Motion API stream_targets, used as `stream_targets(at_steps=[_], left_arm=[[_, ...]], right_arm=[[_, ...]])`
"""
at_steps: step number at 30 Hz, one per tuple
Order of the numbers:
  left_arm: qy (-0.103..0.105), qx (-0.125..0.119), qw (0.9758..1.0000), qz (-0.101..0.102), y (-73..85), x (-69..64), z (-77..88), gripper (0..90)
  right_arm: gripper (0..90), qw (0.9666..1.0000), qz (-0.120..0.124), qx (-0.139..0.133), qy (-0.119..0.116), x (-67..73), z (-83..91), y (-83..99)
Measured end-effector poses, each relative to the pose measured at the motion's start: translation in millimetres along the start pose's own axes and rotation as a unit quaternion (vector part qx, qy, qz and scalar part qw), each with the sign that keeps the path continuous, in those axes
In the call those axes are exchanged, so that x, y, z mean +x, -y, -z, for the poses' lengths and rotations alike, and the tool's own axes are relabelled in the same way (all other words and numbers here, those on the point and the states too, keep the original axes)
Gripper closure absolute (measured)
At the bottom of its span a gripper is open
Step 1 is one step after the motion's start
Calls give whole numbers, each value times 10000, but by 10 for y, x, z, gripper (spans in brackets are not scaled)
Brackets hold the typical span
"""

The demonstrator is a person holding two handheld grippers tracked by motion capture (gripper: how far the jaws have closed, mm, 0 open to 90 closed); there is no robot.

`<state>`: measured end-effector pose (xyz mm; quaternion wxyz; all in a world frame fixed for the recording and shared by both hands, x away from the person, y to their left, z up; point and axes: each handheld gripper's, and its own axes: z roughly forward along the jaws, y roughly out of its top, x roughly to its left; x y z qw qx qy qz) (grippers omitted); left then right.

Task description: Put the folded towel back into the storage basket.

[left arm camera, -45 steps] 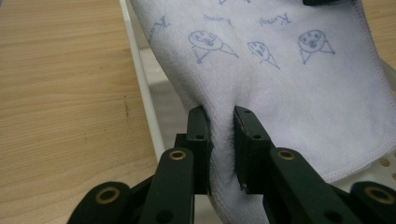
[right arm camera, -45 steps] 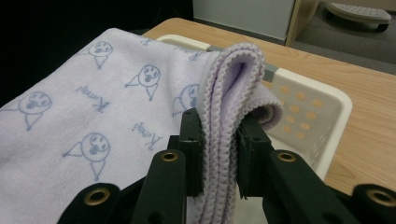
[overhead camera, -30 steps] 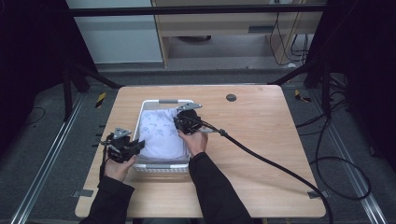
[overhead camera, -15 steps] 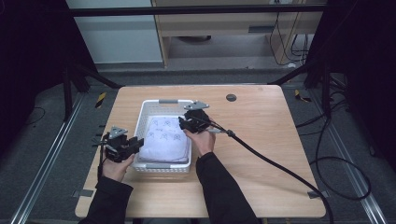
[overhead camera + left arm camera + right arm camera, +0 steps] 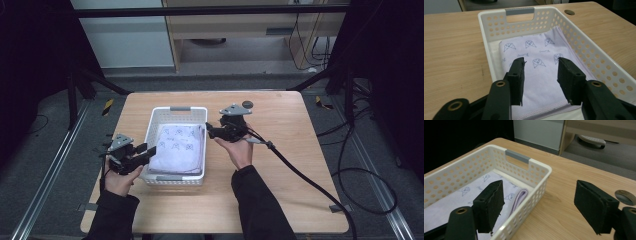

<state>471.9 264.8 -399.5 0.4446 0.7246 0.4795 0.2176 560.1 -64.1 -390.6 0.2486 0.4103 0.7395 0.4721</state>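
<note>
Lying folded flat inside white basket (image 5: 176,111), lilac cloth (image 5: 178,148) with small printed faces, fold toward basket's right wall. Basket sits left of table (image 5: 280,190) centre, grey handle at far end. Left gripper (image 5: 145,152) at basket's near-left corner, jaws partly apart, just been opening, nothing gripped. Right gripper (image 5: 209,131) just beside basket's right wall, seemingly clear of it, jaws wide, just been opening, empty.
</note>
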Motion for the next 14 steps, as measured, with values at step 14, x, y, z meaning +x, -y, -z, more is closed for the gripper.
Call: stream_targets(at_steps=[14], left_arm=[[-34, -78, 10000, -44, 43, 83, 95, 350]], right_arm=[[169, 9997, -239, -66, 66, -582, 771, 386]])
